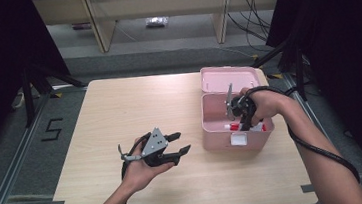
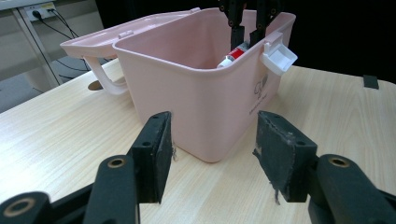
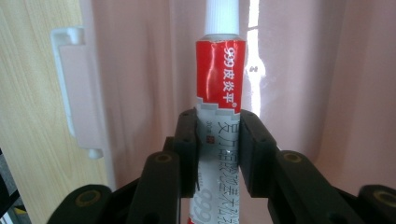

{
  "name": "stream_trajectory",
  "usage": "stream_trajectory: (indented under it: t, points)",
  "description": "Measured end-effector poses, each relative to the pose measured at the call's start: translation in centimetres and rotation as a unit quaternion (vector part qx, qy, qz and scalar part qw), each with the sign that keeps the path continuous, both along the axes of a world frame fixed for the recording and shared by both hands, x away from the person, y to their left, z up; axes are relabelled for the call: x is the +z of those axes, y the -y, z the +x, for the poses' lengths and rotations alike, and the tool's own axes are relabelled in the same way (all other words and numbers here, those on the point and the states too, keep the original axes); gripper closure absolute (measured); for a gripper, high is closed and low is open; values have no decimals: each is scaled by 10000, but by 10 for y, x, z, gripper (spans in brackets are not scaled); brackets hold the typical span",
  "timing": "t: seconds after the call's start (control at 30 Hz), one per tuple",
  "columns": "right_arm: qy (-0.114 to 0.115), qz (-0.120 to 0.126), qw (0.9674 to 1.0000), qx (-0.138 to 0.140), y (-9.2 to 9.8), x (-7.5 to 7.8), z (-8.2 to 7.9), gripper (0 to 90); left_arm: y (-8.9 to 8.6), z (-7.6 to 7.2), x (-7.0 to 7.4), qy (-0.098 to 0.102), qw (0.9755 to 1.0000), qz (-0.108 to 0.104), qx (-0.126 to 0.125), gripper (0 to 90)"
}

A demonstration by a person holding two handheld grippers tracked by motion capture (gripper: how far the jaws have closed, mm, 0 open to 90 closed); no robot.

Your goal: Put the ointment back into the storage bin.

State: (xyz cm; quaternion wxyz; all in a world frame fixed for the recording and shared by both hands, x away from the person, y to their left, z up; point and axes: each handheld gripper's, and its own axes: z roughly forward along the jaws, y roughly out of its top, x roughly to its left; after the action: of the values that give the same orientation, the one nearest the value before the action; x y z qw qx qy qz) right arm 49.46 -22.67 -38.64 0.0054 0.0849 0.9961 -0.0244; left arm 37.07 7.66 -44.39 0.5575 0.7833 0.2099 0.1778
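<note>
Holding the red-and-white ointment tube (image 3: 219, 93) down inside the pink storage box (image 1: 221, 123) right now, so I'm reckoning this job is somewhere around the middle. My right hand-held gripper (image 3: 218, 144) is clenched on the tube's lower half, pads pressing on both sides, white cap pointing away from me toward 12 o'clock in the right gripper view. From the high view the right hand-held gripper is dipping into the box near its front wall, and the box is sitting at about 3 o'clock on the tabletop (image 1: 120, 118) with its lid (image 1: 229, 77) flipped open behind it at 12 o'clock.

What I can't tell from these pictures is whether the tube is going in or coming out. Either way the grab itself is done. What's left is either letting go and backing out, or lifting it clear of the rim, and then probably dealing with the lid and that white latch (image 2: 279, 58) on the front.

My left hand-held gripper (image 2: 212, 154) is idling with jaws spread wide and nothing between them, resting low around 7 o'clock, aimed at the box's corner but well apart from it.
</note>
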Motion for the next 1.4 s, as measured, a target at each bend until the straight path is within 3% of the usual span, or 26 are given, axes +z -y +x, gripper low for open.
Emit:
stream_trajectory:
  t: [0.1, 0.13, 0.17, 0.2, 0.27, 0.37, 0.4, 0.43, 0.5, 0.57, 0.7, 0.73, 0.83, 0.87, 0.9, 0.93, 1.07, 1.4]
  points:
    - [-41, -6, 10000, -57, 0, -1, 0, 722, 0, 0, -1, -13, 10000, -9, 6, 454]
    - [28, 134, 9997, 210, 0, -2, 3, 722, 0, 0, -1, -9, 10000, -2, 0, 454]
    - [-8, 126, 9998, 164, 0, -3, 3, 722, 0, 0, -1, -10, 10000, -8, 4, 453]
    - [12, 167, 9994, 289, 0, -3, 4, 722, 0, 0, -1, -8, 10000, -9, 6, 453]
    - [17, 127, 9998, 163, 0, -4, 3, 722, 0, 0, -1, -10, 10000, -9, 4, 453]
    - [16, 138, 9994, 302, 0, -5, 5, 722, 0, 0, -1, -16, 10000, 20, 7, 453]
    - [-55, -7, 10000, -14, 0, -5, 2, 722, 0, 0, -1, -14, 10000, 19, 6, 452]
    - [-7, -28, 10000, -37, 0, -5, 2, 722, 0, 0, -1, -14, 10000, 28, 5, 452]
    - [-6, -16, 10000, -13, -1, -6, 2, 722, 1, 0, 0, 8, 10000, 2, -16, 452]
    - [-53, 161, 9997, 168, -1, -8, 5, 722, 0, 0, 0, 27, 10000, 11, -21, 452]
    - [-83, 129, 9998, 147, -2, -10, 6, 722, 0, 0, 0, -4, 10000, -3, 0, 451]
    - [-132, -12, 9995, -276, -3, -9, 0, 722, 0, 0, 0, -4, 10000, -2, -2, 451]
    - [-87, 149, 9998, 130, -3, -11, 7, 722, 0, 0, 1, 5, 10000, 16, -9, 451]
    - [-66, 157, 9997, 149, -3, -12, 7, 722, 0, 0, 1, 7, 10000, 18, -10, 451]
    - [-97, 125, 9998, 109, -3, -11, 7, 722, 0, 0, 1, 8, 10000, 22, -9, 451]
    - [-115, 18, 9999, -113, -3, -10, 5, 722, 0, 0, 1, 6, 10000, 22, -6, 451]
    - [-167, -22, 9996, -213, -3, -12, 5, 722, 1, 0, 0, 15, 10000, -26, -35, 450]
    - [-163, 32, 9998, -134, -2, -17, 7, 722, 1, 0, 1, 3, 10000, 32, -12, 450]
